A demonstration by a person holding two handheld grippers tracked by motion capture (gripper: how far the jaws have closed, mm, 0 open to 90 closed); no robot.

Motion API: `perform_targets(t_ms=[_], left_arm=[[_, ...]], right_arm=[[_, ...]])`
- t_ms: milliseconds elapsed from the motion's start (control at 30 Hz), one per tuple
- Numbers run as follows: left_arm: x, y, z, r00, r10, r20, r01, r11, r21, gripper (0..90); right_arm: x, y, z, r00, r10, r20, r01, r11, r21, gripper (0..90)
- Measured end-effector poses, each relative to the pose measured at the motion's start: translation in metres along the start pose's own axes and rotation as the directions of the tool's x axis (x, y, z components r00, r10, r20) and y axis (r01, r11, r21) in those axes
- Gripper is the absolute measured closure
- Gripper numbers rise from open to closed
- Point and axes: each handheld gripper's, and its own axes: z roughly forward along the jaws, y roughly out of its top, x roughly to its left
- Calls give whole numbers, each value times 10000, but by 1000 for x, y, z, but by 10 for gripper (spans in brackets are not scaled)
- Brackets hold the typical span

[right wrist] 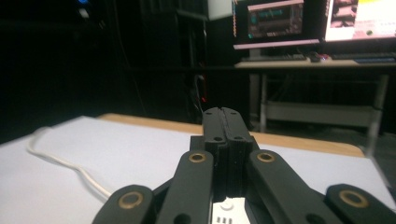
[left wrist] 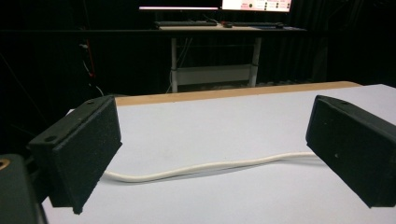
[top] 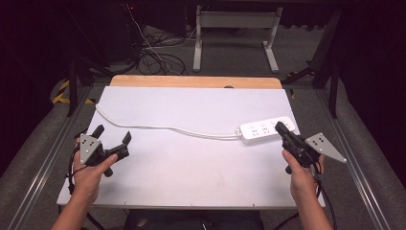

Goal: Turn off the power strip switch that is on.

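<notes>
A white power strip [top: 266, 130] is seen lying flat on the white table top [top: 191, 163], near the table's right edge. All places below are referred to this strip.

The right gripper [top: 279, 127] is held at the strip's right end, its tip over or just at that end; contact cannot be confirmed from the high view. Its jaws are seen pressed together with nothing between them, as the right gripper view shows [right wrist: 226, 116]. In that view a small part of the strip [right wrist: 226, 210] is visible directly beneath the closed jaws, at the bottom of the frame.

A white cord [top: 163, 127] is seen running from the strip's left end across the table toward the far left corner. The same cord [left wrist: 205, 166] is seen in the left gripper view, lying on the table beyond the jaws and crossing the gap between them without being touched.

The left gripper [top: 113, 136] is held well to the left of the strip, near the table's left edge, clear of both strip and cord. Its jaws are spread wide apart and nothing is held.

No container is observed on the table.
</notes>
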Motion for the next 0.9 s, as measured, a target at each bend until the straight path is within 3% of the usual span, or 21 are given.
perform_targets(t_ms=[100,233,567,633,767,900], left_arm=[[0,0,0,10000,9,-28,-9,10000,28,39],[0,0,0,10000,25,-56,-25,10000,17,38],[1,0,-1,9999,77,-83,-77,9999,71,39],[0,0,0,10000,75,-29,-75,9999,73,40],[-1,-1,0,9999,115,-8,-115,9999,97,41],[-1,-1,0,9999,121,8,-121,9999,97,41]], right_arm=[[-1,-3,-5,9998,-138,-142,135,9997,-200,900],[-4,-4,-4,9994,-340,25,341,9984,-444,887],[0,-8,1,9984,-568,-43,568,9984,-30,866],[1,-8,1,9991,-416,-119,415,9991,-77,758],[3,-7,3,9996,27,287,-27,10000,-10,449],[4,-7,4,9980,322,536,-318,9995,-91,266]])
